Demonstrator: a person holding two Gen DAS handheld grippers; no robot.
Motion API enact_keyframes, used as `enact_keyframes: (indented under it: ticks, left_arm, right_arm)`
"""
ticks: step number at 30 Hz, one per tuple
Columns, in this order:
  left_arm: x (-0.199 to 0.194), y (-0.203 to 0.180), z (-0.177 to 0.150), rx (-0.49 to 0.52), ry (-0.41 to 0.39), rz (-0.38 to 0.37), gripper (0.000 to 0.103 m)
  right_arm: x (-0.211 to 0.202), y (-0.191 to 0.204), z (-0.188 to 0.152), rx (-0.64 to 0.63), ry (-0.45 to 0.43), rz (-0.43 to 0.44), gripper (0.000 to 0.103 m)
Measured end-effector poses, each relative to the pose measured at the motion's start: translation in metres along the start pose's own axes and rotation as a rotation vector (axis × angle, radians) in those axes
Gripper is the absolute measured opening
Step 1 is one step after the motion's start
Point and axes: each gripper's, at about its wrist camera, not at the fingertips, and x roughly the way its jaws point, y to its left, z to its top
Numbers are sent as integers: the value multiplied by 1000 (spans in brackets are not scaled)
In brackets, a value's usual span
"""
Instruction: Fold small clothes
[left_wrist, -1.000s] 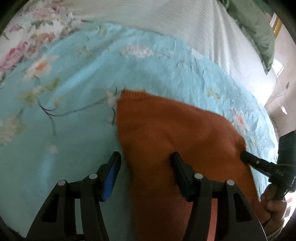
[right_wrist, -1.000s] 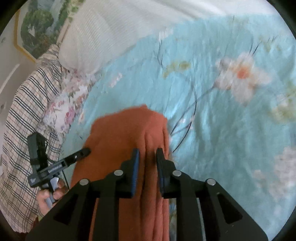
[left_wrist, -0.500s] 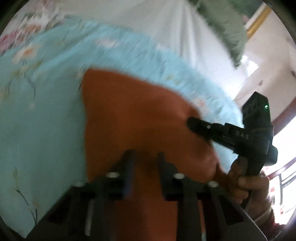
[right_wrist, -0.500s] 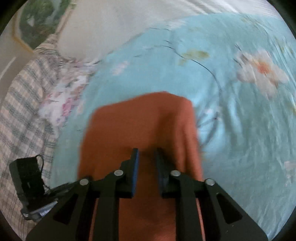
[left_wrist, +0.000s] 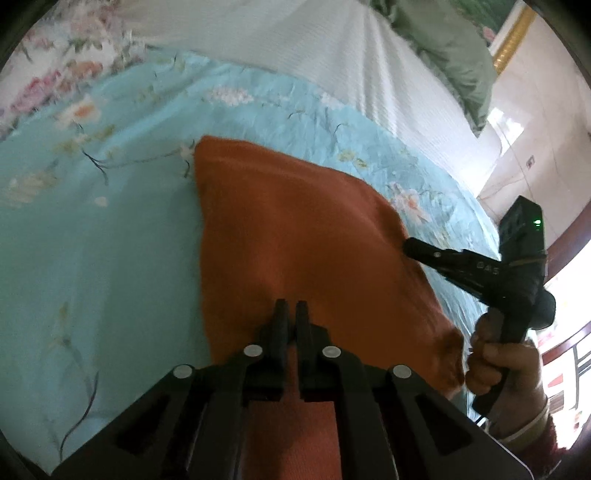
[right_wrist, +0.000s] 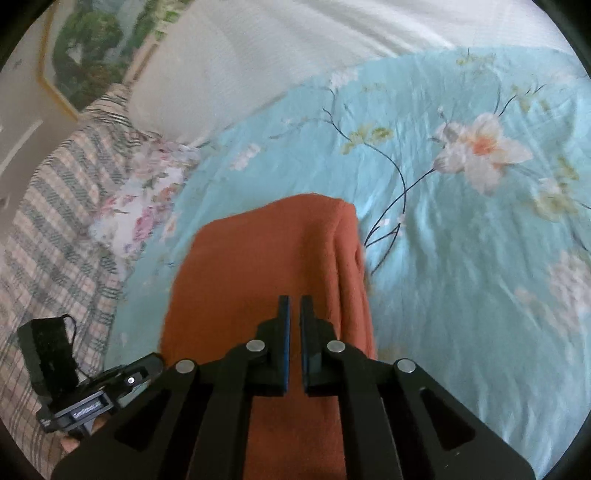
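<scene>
An orange knitted garment (left_wrist: 295, 236) lies on the light-blue floral bedsheet (left_wrist: 92, 240). My left gripper (left_wrist: 291, 314) is shut on a pinch of the garment near its close edge. My right gripper (right_wrist: 294, 310) is shut on the same garment (right_wrist: 266, 258), near its right folded edge. In the left wrist view the right gripper (left_wrist: 410, 247) touches the garment's right edge. In the right wrist view the left gripper (right_wrist: 147, 365) shows at the garment's lower left. The close end of the garment is hidden under both grippers.
A white ribbed blanket (left_wrist: 314, 48) lies at the far side of the bed, with a green pillow (left_wrist: 450, 48) beyond. A checked cloth (right_wrist: 48, 229) and a floral pillow (right_wrist: 140, 206) lie to the left in the right wrist view. A framed picture (right_wrist: 85, 55) hangs behind.
My left gripper was open around the garment's edge and has closed on it. Both grippers have moved with the garment, which now hangs more bunched between them.
</scene>
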Motion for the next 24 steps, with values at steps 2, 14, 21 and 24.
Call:
enact_keyframes:
  ticks: [2, 14, 21, 24]
  left_arm:
    - [-14, -4, -11, 11, -9, -14, 6]
    - [-41, -15, -62, 51, 5, -10, 6]
    - [-25, -14, -70, 88, 21, 43, 6]
    - [-22, -11, -69, 82, 26, 35, 6]
  right_arm:
    - [-20, 5, -12, -14, -18, 16, 6]
    - [-30, 17, -44, -20, 7, 69, 6]
    - [26, -13, -19, 40, 58, -90, 3]
    - [25, -24, -23, 95, 42, -49, 1]
